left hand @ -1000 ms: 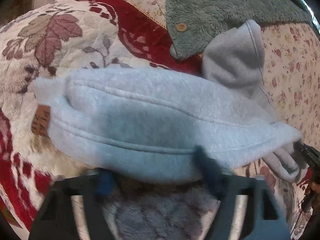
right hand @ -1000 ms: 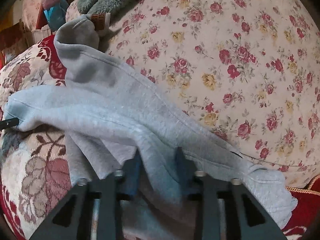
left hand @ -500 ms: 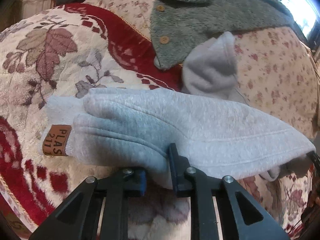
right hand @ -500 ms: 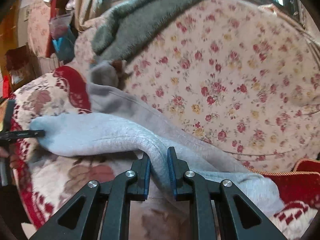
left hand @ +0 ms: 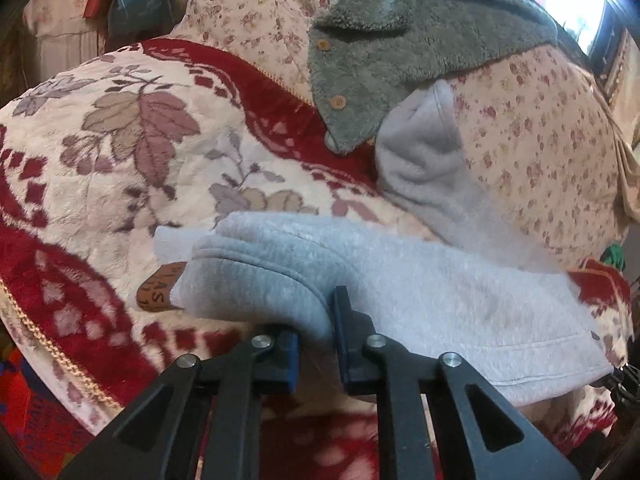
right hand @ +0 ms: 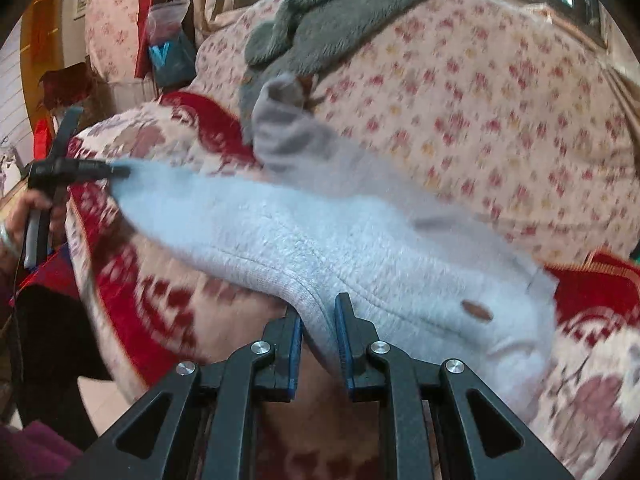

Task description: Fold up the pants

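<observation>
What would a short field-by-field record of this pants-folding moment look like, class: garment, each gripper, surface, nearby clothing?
garment: grey pants, held up at both ends, far leg trailing on the bedding
left gripper: shut on the pants' ribbed edge
right gripper: shut on the pants' ribbed edge
label: brown patch beside the left grip
surface: red leaf-pattern blanket and floral quilt
nearby: green fleece jacket lying beyond the pants

Brown patch (left hand: pixel 158 294) — "LAS" (partly hidden)
</observation>
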### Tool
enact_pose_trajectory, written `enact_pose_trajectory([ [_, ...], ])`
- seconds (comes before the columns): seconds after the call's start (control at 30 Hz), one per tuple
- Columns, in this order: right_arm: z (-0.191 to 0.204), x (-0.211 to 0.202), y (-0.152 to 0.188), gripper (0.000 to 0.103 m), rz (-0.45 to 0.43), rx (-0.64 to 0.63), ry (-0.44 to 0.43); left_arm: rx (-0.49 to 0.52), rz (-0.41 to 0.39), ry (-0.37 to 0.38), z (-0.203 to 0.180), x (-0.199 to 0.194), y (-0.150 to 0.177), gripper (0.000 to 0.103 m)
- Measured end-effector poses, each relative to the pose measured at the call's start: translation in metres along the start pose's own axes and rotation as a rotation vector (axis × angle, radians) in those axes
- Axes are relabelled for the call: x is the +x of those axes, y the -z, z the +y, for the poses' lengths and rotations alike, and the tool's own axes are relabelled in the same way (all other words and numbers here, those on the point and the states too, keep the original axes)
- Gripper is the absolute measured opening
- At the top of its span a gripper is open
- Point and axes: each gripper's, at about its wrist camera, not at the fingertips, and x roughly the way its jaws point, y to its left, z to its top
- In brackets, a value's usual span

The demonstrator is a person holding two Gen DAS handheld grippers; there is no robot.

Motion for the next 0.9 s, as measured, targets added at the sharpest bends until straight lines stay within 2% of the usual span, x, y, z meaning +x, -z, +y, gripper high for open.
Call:
enact_pose_trajectory([
  [0.23,0.026,0.024,0.042,0.017,0.124,-0.018,-0.056,-0.005,0.042,-0.002,0.016,0.008,0.026,0.013],
  [0.33,0.035,0.025,0.052,0.017,0.147,-0.04,-0.066,-0.017,0.042,0.01,0.022,0.008,0.03,0.013],
  [0.53,0.059,0.007,0.061,0.017,0.17,-0.067,-0.143,-0.007,0.032,0.024,0.026,0.001,0.03,0.013],
  [0.6,0.07,0.009,0.066,0.017,0.193,-0.109,-0.159,-0.022,0.027,0.022,0.029,0.001,0.03,0.017],
  [0.77,0.067,0.032,0.077,0.017,0.244,-0.095,-0.175,-0.08,-0.022,-0.028,0.04,-0.003,0.026,0.06],
  [0.9,0.065,0.035,0.078,0.017,0.255,-0.101,-0.191,-0.158,-0.06,0.0,0.049,-0.004,0.012,0.076],
])
